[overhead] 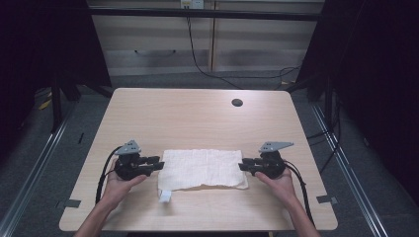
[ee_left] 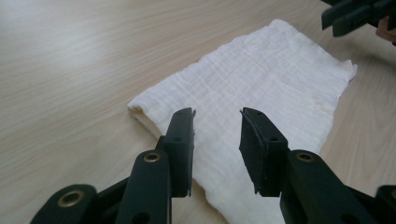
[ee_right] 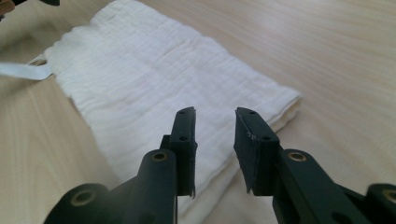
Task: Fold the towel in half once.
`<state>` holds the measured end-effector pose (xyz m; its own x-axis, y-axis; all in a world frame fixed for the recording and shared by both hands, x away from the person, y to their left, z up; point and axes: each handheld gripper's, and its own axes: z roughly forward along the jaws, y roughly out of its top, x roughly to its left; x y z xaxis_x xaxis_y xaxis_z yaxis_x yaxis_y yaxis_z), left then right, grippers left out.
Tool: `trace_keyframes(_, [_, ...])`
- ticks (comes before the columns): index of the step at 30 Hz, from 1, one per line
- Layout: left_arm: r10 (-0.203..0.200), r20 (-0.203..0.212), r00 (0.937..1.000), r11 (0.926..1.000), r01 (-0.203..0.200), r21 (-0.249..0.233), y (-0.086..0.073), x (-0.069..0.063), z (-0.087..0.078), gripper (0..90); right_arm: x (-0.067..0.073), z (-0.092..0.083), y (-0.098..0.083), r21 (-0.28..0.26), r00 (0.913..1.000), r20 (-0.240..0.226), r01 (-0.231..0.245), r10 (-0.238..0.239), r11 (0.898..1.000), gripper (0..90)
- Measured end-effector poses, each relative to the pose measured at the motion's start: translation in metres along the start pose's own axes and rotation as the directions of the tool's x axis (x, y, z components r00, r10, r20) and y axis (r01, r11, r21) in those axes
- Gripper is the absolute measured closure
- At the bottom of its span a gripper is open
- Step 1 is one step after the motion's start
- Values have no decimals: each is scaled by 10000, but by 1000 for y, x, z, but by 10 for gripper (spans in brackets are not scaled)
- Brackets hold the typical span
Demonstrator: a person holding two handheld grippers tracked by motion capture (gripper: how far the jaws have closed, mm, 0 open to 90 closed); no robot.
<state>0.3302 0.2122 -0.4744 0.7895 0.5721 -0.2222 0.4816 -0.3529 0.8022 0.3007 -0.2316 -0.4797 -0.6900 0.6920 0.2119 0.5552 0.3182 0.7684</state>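
Cloth: my folded white towel [overhead: 202, 169], crinkled weave, rectangular, lies flat at the table's near edge.
Tag: white label [overhead: 164, 197] pokes out.
Table: pale wood-grain table [overhead: 197, 113].
Left gripper [overhead: 159, 164]: partly open over the towel's end, gripping nothing.
Right gripper [overhead: 242, 166]: same, empty.

No writing, brand, number or sign can be read anywhere. The white tag [overhead: 165, 197] sticking out from the near left corner of the folded cloth [overhead: 202, 169] looks blank in the high view; in the right gripper view it shows as a plain white strip [ee_right: 23, 71] beside the cloth's far corner, with no print to make out. The small pale box [overhead: 191, 3] on the wall beyond the cloth, at the top edge of the high view, is too small to tell whether it carries any mark.
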Motion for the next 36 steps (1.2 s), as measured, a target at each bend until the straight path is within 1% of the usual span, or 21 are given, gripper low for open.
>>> trace_keyframes(2, [9, -46, 10000, 10000, -8, 83, 3, 2, 8, 647, -6, 4, 7, 29, 9999, 121, 27, -27, 10000, 686])
trace_keyframes(3, [-34, -82, 10000, 10000, 34, 17, 5, 4, 12, 652, -10, 6, 10, 41, 9998, 199, 32, -33, 10000, 672])
trace_keyframes(4, [-34, -82, 10000, 10000, 34, 17, 5, 4, 12, 653, -14, 8, 14, 5, 9996, 284, -61, 61, 10000, 648])
trace_keyframes(5, [-116, -45, 9999, 9999, 116, 44, 7, 6, 15, 653, -14, 8, 14, 5, 9996, 284, -61, 61, 10000, 648])
trace_keyframes(6, [-207, -98, 9997, 9997, 208, 138, 10, 10, 21, 653, -22, 13, 20, 71, 9991, 412, -103, 100, 9999, 639])
trace_keyframes(7, [-207, -98, 9997, 9997, 208, 138, 10, 10, 21, 653, -22, 13, 20, 71, 9991, 412, -103, 100, 9999, 639])
trace_keyframes(8, [-307, -133, 9994, 9995, 308, 105, 12, 13, 24, 653, -26, 17, 23, 125, 9987, 499, -131, 125, 9998, 639])
trace_keyframes(9, [-477, -70, 9988, 9989, 477, -19, 12, 16, 28, 657, -34, 23, 26, 145, 9983, 457, -357, 350, 9993, 633])
trace_keyframes(11, [-460, 75, 9989, 9989, 460, 7, 11, 20, 32, 706, -40, 30, 28, 269, 9978, 445, -505, 493, 9984, 611])
trace_keyframes(13, [-491, -7, 9988, 9988, 491, 83, 10, 22, 33, 701, -42, 33, 29, 325, 9974, 428, -601, 587, 9977, 609])
trace_keyframes(14, [-481, -138, 9987, 9986, 484, 228, 9, 24, 34, 696, -46, 39, 30, 455, 9973, 409, -630, 611, 9970, 609])
trace_keyframes(15, [-618, -262, 9977, 9976, 626, 305, 7, 28, 33, 693, -48, 41, 30, 461, 9973, 395, -644, 626, 9969, 610])
trace_keyframes(16, [-618, -262, 9977, 9976, 626, 305, 7, 28, 33, 689, -49, 43, 30, 491, 9973, 334, -672, 656, 9965, 613])
trace_keyframes(18, [-957, -468, 9943, 9953, 964, 136, 7, 34, 31, 679, -52, 48, 29, 581, 9972, 332, -689, 671, 9959, 619])
trace_keyframes(23, [-1099, -561, 9924, 9937, 1108, 148, 10, 42, 28, 649, -55, 52, 25, 710, 9963, 178, -848, 837, 9939, 623])
trace_keyframes(26, [-1036, -600, 9928, 9945, 1042, 70, 14, 45, 27, 643, -57, 51, 25, 694, 9970, 142, -772, 763, 9946, 626])
trace_keyframes(27, [-1097, -645, 9919, 9939, 1098, -12, 15, 45, 27, 641, -57, 51, 24, 742, 9969, 128, -786, 779, 9941, 629])
trace_keyframes(30, [-1128, -657, 9914, 9935, 1134, 61, 18, 47, 29, 621, -55, 52, 23, 985, 9977, 153, -671, 659, 9929, 649])
trace_keyframes(32, [-1114, -717, 9912, 9936, 1125, 113, 20, 48, 30, 608, -54, 52, 22, 966, 9982, 173, -580, 566, 9936, 656])
trace_keyframes(34, [-1126, -747, 9908, 9933, 1141, 159, 21, 49, 31, 585, -54, 52, 21, 972, 9984, 70, -570, 566, 9936, 697])
trace_keyframes(36, [-1227, -1069, 9867, 9916, 1263, 280, 22, 52, 33, 588, -53, 53, 20, 973, 9993, -8, -385, 387, 9945, 768])
